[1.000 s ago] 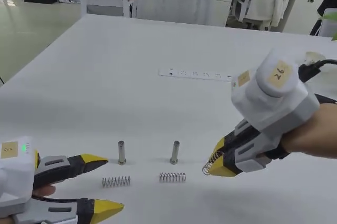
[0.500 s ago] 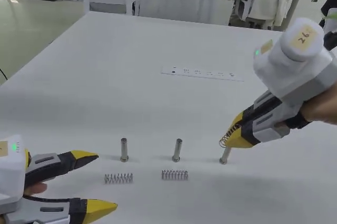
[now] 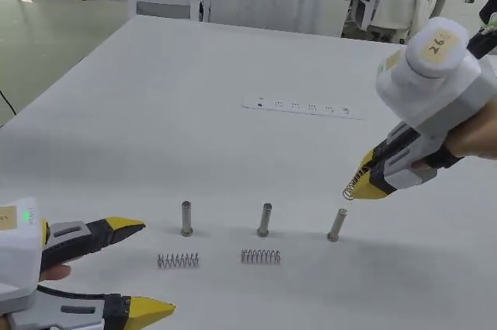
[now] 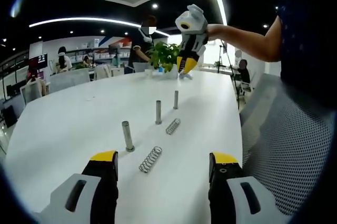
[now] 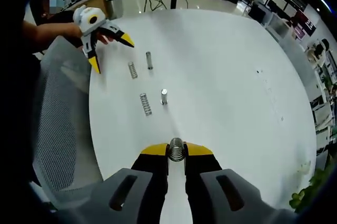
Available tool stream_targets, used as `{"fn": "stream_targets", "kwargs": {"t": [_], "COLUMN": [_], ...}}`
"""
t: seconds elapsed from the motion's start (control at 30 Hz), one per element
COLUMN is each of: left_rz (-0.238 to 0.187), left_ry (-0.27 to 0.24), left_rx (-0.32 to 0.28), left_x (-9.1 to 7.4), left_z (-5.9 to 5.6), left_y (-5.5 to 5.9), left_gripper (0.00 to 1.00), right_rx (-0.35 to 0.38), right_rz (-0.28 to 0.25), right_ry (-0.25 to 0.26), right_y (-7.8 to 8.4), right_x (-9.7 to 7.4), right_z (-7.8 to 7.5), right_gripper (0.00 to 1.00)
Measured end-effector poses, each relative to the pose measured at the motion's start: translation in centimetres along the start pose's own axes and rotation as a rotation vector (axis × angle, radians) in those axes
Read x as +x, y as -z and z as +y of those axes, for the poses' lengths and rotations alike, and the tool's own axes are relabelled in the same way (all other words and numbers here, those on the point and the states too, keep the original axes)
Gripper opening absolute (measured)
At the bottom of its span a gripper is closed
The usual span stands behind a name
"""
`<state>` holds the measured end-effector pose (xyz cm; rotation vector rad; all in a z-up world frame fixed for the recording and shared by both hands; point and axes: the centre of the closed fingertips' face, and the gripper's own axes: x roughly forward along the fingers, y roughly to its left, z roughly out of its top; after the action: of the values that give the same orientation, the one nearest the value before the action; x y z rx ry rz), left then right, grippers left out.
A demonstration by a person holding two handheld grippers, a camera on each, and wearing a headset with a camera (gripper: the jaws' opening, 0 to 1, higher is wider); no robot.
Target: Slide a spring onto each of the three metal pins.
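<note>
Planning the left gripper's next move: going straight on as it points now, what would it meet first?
Probably the nearest loose spring, lying on the table ahead of the left gripper, jaws open; the nearest pin stands just left of that line. The gripper's height is unclear.

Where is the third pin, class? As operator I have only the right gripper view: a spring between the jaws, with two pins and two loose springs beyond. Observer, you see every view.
Observer: In the head view the third pin stands upright on the table, in line with the other two pins and to their right.
Operator: Is my spring on it?
Observer: No. The spring in the right gripper hangs just above the pin's top, slightly to its right, and apart from it.
</note>
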<state>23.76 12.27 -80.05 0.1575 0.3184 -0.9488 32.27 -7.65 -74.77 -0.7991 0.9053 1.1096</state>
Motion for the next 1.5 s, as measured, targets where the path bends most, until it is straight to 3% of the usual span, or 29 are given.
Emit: {"fn": "stream_targets", "kwargs": {"t": [0.23,0.67,1.1,1.5], "left_rz": [0.006,0.011,0.015,0.019], "left_ry": [0.002,-0.009,-0.010,-0.010], "left_rx": [0.006,0.009,0.008,0.014], "left_x": [0.0,-0.1,0.0,-0.1], "left_z": [-0.2,0.0,-0.1,-0.1], "left_y": [0.2,0.3,0.4,0.3], "left_gripper": [0.67,0.70,0.70,0.69], "right_rx": [-0.012,-0.021,-0.026,-0.019], "right_rz": [0.054,0.095,0.107,0.128], "right_ry": [-0.010,-0.037,-0.050,-0.069], "right_y": [1.0,1.8,2.1,3.0], "right_x": [1.2,2.9,3.8,5.8], "right_z": [-0.5,-1.0,-1.0,-0.9], "right_gripper": [0.09,0.09,0.09,0.09]}}
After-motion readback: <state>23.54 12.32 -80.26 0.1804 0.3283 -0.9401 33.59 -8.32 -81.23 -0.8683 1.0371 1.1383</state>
